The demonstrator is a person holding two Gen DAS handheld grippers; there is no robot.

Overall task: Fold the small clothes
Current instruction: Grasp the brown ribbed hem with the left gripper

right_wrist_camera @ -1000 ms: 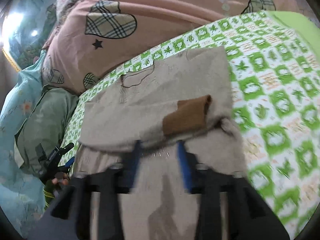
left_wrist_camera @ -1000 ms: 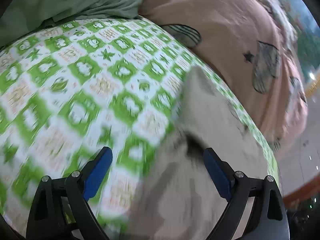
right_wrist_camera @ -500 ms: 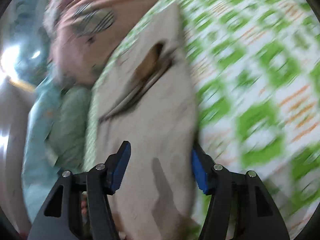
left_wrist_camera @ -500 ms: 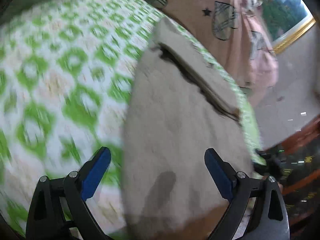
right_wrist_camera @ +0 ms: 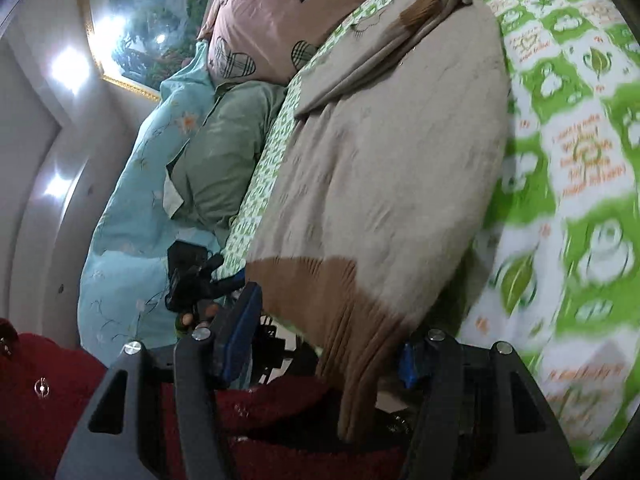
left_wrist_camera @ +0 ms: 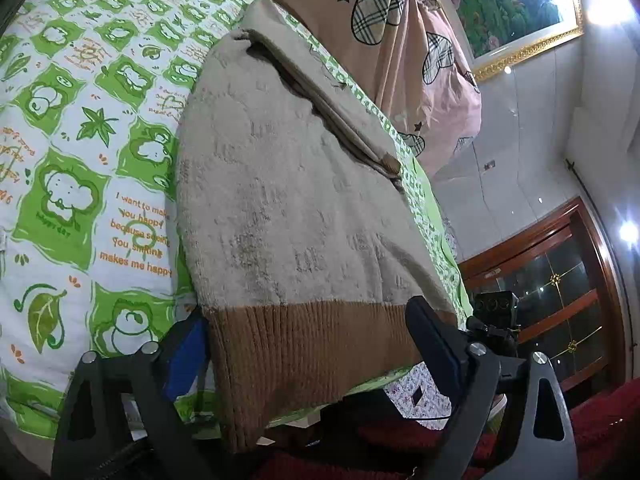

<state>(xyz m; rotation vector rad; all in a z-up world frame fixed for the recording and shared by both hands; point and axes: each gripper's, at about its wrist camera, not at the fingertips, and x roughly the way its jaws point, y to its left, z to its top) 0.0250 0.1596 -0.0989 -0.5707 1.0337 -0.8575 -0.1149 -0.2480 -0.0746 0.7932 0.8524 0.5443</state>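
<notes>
A beige sweater (left_wrist_camera: 288, 200) lies flat on a bed with a green-and-white checked sheet (left_wrist_camera: 80, 128), its sleeves folded across the chest and its brown ribbed hem (left_wrist_camera: 304, 352) hanging over the near edge of the mattress. The left tongs (left_wrist_camera: 308, 344) stand wide apart, one blue pad at each side of the hem; their jaws have just been closing a little, and the pads look to be beside the knit rather than pressing it. The right tongs (right_wrist_camera: 328, 344) are about half open, having just been opening, with the hem's other corner draped down between the fingers (right_wrist_camera: 240, 336) and not pinched. A pink quilt with plaid hearts (left_wrist_camera: 384, 20) is heaped at the far end of the bed, and pale blue bedding (right_wrist_camera: 132, 184) lies beside a green garment (right_wrist_camera: 224, 148). A red sleeve (right_wrist_camera: 44, 384) shows at the bottom of the right view.
</notes>
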